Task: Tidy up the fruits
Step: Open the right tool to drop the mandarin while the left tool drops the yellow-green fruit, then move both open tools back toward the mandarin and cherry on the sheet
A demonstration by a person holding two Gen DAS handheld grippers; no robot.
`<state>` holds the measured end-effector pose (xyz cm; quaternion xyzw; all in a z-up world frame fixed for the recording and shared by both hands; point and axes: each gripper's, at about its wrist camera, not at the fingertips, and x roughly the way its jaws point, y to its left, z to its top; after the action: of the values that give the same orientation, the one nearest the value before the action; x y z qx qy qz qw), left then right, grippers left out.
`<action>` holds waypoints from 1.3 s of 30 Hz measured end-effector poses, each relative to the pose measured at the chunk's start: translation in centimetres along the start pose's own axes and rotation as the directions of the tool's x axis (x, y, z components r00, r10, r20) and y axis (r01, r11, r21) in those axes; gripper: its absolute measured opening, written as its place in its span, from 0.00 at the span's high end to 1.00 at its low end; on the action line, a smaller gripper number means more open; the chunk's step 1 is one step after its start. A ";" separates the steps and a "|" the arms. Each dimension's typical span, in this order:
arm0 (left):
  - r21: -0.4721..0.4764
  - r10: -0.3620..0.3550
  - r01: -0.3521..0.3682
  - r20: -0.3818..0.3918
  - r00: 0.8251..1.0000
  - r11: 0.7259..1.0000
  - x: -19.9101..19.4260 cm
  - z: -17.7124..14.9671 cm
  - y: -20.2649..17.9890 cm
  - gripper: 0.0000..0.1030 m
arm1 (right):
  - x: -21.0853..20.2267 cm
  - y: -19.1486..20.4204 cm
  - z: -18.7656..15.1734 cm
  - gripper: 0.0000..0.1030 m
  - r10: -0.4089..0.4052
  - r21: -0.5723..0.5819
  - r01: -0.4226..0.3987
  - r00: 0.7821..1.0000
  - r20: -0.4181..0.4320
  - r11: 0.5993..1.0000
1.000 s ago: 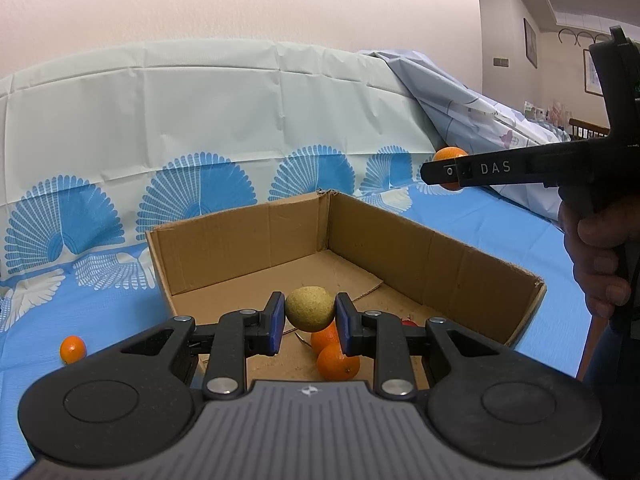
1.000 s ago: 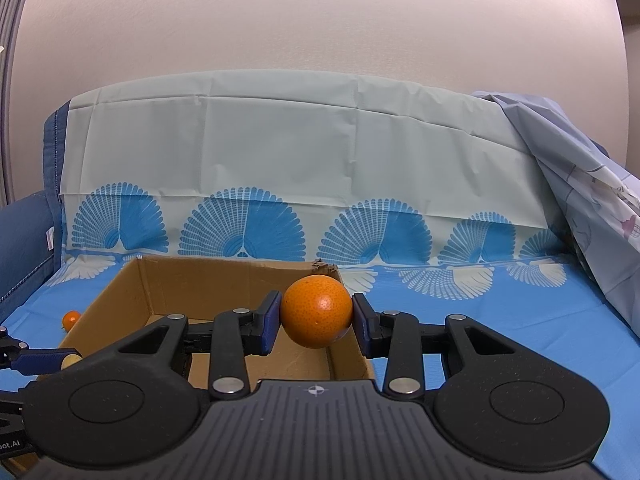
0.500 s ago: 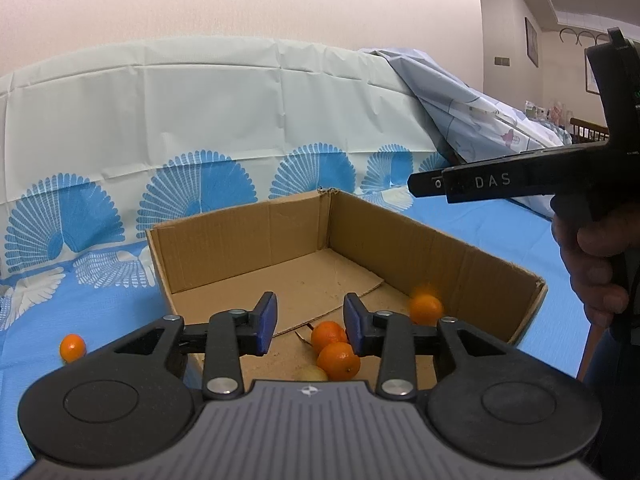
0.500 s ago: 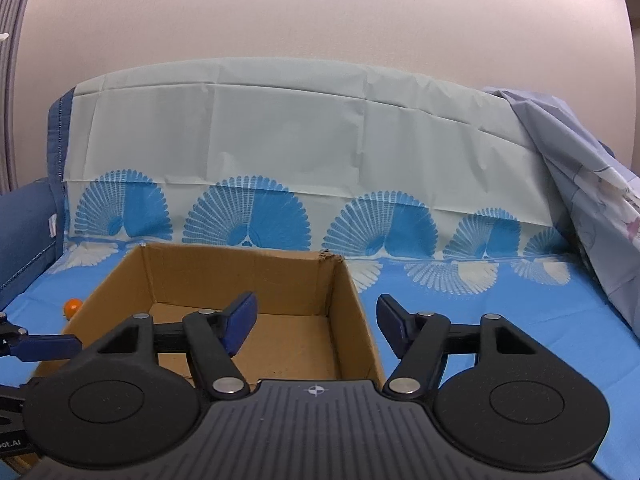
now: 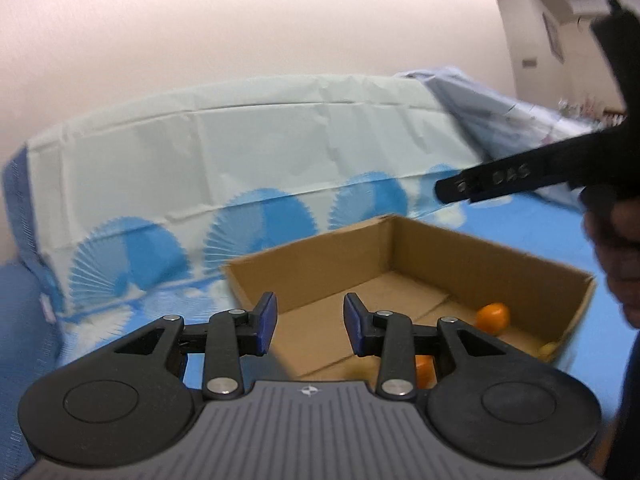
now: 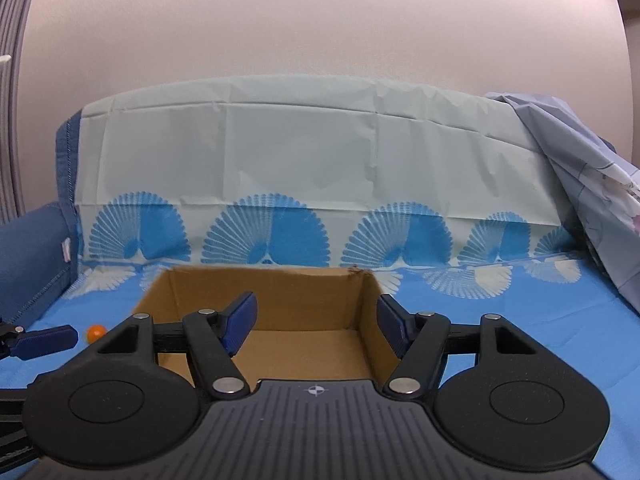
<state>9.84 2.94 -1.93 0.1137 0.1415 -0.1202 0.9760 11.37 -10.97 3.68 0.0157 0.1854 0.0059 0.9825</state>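
Note:
An open cardboard box [image 5: 472,256] sits on the blue patterned sheet. An orange [image 5: 493,317] lies on its floor, another orange [image 5: 424,368] shows behind my left finger, and a yellowish fruit [image 5: 549,347] rests in the near right corner. My left gripper [image 5: 310,326] is open and empty over the box's left near edge. My right gripper [image 6: 316,326] is open and empty above the box [image 6: 264,284]; it also shows from the side in the left wrist view [image 5: 500,182]. A small orange [image 6: 96,332] lies on the sheet left of the box.
The sheet-covered backrest [image 6: 304,152] rises behind the box. A pale crumpled cloth [image 6: 592,184] hangs at the right. A blue armrest [image 6: 28,256] stands at the left. One tip of the left gripper [image 6: 44,340] pokes in at the left edge.
Both grippers opened and let go of their fruits, which dropped into the box. The left gripper then swung left and up; its view is blurred. The right gripper opened wider.

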 end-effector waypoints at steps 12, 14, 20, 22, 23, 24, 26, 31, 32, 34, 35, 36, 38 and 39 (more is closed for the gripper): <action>-0.072 0.083 -0.091 -0.106 0.991 0.993 -0.1 0.6 13.0 0.60 | 0.0 6.0 0.2 0.43 0.123 -0.005 -0.123 0.992 0.020 0.992; -0.188 0.127 -0.163 -0.190 0.974 0.969 0.7 -0.2 15.4 0.66 | 0.4 6.9 0.2 0.56 0.148 0.010 -0.148 0.989 0.008 0.989; -0.470 0.141 -0.230 -0.217 0.966 0.852 1.4 -1.5 20.4 0.66 | 1.4 10.4 -0.3 0.73 0.256 0.006 -0.256 0.966 -0.016 0.967; -0.502 0.125 -0.233 -0.240 0.963 0.833 2.1 -1.9 21.2 0.66 | 1.7 11.9 -0.7 0.73 0.293 -0.005 -0.293 0.956 -0.031 0.956; -0.497 0.128 -0.243 -0.255 0.959 0.833 2.4 -2.0 21.4 0.66 | 1.8 12.7 -0.9 0.73 0.315 -0.012 -0.316 0.948 -0.040 0.949; -0.487 0.136 -0.256 -0.269 0.954 0.835 2.7 -2.2 21.6 0.66 | 1.9 13.5 -1.0 0.73 0.336 -0.021 -0.338 0.940 -0.048 0.941; -0.480 0.149 -0.276 -0.286 0.946 0.833 3.1 -2.4 22.1 0.66 | 1.8 15.3 -1.6 0.73 0.380 -0.054 -0.384 0.923 -0.066 0.922; -0.503 0.174 -0.325 -0.323 0.930 0.801 3.5 -3.0 23.4 0.66 | 2.0 19.4 -3.0 0.73 0.465 -0.125 -0.481 0.875 -0.138 0.868; -0.504 0.177 -0.333 -0.332 0.927 0.797 3.5 -3.1 23.6 0.66 | 2.2 20.1 -3.3 0.73 0.469 -0.135 -0.489 0.869 -0.158 0.862; -0.506 0.176 -0.334 -0.334 0.926 0.795 3.6 -3.1 23.7 0.66 | 2.7 21.4 -3.9 0.73 0.464 -0.153 -0.494 0.864 -0.194 0.856; -0.505 0.178 -0.334 -0.333 0.926 0.796 3.7 -3.1 23.7 0.66 | 3.0 22.0 -4.2 0.72 0.454 -0.161 -0.488 0.866 -0.209 0.858; -0.502 0.180 -0.337 -0.335 0.925 0.797 4.0 -3.2 23.8 0.66 | 3.3 22.4 -4.5 0.71 0.442 -0.167 -0.480 0.869 -0.221 0.861; -0.498 0.180 -0.340 -0.341 0.923 0.797 4.3 -3.3 23.9 0.66 | 4.4 23.4 -5.1 0.69 0.405 -0.180 -0.456 0.877 -0.260 0.872; -0.494 0.183 -0.345 -0.347 0.920 0.798 4.4 -3.3 23.9 0.66 | 5.0 23.8 -5.3 0.69 0.385 -0.183 -0.442 0.880 -0.278 0.878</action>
<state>19.50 25.48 -1.89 -0.1344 0.2896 0.0811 0.9442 13.94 13.05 -2.32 -0.0648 0.2897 0.2410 0.9240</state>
